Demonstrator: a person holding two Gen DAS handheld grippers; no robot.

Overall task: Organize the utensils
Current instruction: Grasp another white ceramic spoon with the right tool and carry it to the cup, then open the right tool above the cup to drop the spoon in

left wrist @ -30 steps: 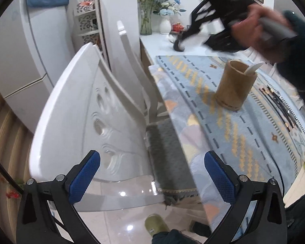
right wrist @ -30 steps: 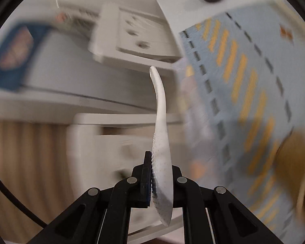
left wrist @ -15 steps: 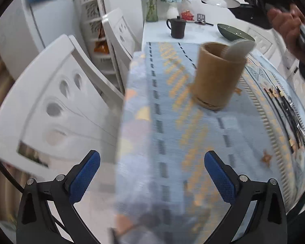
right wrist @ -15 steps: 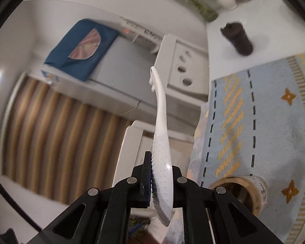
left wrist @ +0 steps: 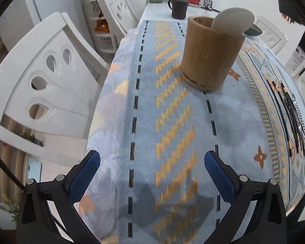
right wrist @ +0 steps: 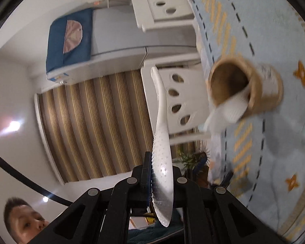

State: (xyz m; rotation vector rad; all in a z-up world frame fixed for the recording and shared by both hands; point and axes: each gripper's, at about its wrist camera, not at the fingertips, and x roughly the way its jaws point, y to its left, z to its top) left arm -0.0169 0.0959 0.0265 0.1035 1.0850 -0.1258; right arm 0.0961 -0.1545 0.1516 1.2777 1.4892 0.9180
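Observation:
A wooden utensil holder (left wrist: 211, 52) stands on the blue patterned tablecloth (left wrist: 172, 132), with a white rice paddle (left wrist: 231, 22) sticking out of it. My left gripper (left wrist: 152, 172) is open and empty, low over the cloth in front of the holder. My right gripper (right wrist: 161, 174) is shut on the dimpled head of a second white rice paddle (right wrist: 161, 126), handle pointing away. In the right wrist view the holder (right wrist: 244, 87) lies to the right, seen from above, with the first paddle (right wrist: 227, 111) in it.
Several black chopsticks (left wrist: 288, 109) lie on the cloth at the right. White chairs (left wrist: 50, 77) stand along the table's left side. A dark mug (left wrist: 179, 8), vases and a red pot sit at the far end.
My left gripper has swung from the chair over the table and closer to the holder. My right gripper, still holding the paddle, has tilted so the holder's opening now shows to its right.

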